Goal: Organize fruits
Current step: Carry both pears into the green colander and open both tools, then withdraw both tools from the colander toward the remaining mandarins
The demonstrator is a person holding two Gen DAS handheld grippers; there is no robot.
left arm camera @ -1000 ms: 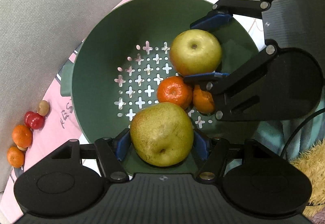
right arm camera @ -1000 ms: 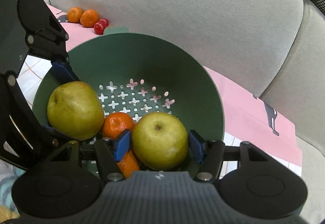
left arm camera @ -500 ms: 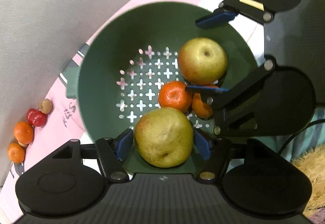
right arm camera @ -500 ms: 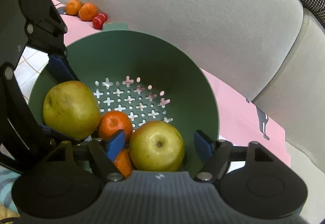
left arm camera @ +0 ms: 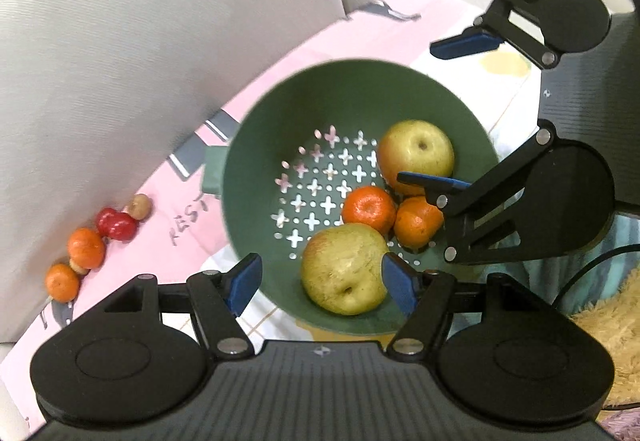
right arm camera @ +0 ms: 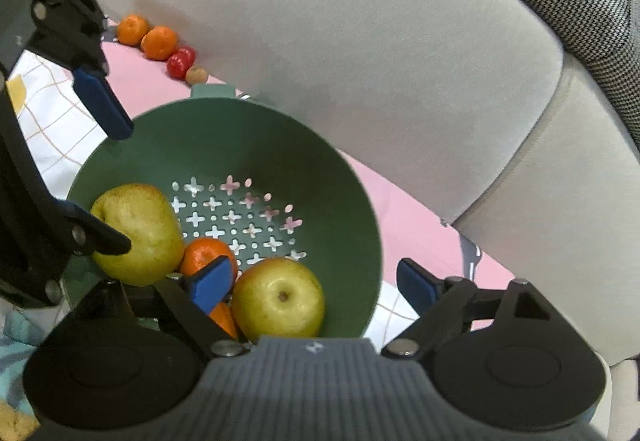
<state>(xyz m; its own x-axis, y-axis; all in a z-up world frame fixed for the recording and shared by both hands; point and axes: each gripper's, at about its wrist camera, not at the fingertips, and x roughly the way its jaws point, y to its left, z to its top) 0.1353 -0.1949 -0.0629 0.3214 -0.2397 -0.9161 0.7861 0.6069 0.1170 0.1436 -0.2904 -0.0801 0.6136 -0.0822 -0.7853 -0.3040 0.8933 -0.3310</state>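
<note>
Four fruits in colander (left arm camera: 256,169), left wrist view: two yellow-green pears and two tangerines, all in the half of the bowl toward the two grippers.
Near pear (left arm camera: 344,269): lies on its side, blossom end turned toward the camera; its right flank is partly covered by a blue pad.
Far pear (left arm camera: 416,155): sits with its dimple facing up; lower edge cut by the right gripper's finger.
Tangerines: one (left arm camera: 368,209) shows whole, the other (left arm camera: 416,221) is partly behind the black linkage.
Left gripper (left arm camera: 320,283): jaws spread wide, holding nothing, straddling the colander's near rim.
Right gripper (left arm camera: 448,113): jaws spread wide, empty, one pad over the bowl, the other beyond its rim.
Loose fruit (left arm camera: 86,247): two more tangerines, a red fruit and a small brown one in a row against the sofa backrest (left arm camera: 140,41), well apart from the colander; kinds of the small ones hard to tell.
Open room: pink cloth (left arm camera: 176,241) between that row and the colander is bare.

Right wrist view, colander (right arm camera: 280,145): perforated floor's far half is bare.
Pear by right gripper (right arm camera: 280,299): dimple faces the camera; bottom cut off by the gripper body.
Other pear (right arm camera: 140,233): partly hidden by the left gripper's finger.
Tangerines: one (right arm camera: 200,253) half behind a blue pad, the second only a sliver.
Right gripper (right arm camera: 316,287): jaws wide apart, touching no fruit.
Left gripper (right arm camera: 100,165): jaws wide apart, at the frame's left.
Loose row (right arm camera: 160,43): along the backrest, beyond the colander's handle tab.
</note>
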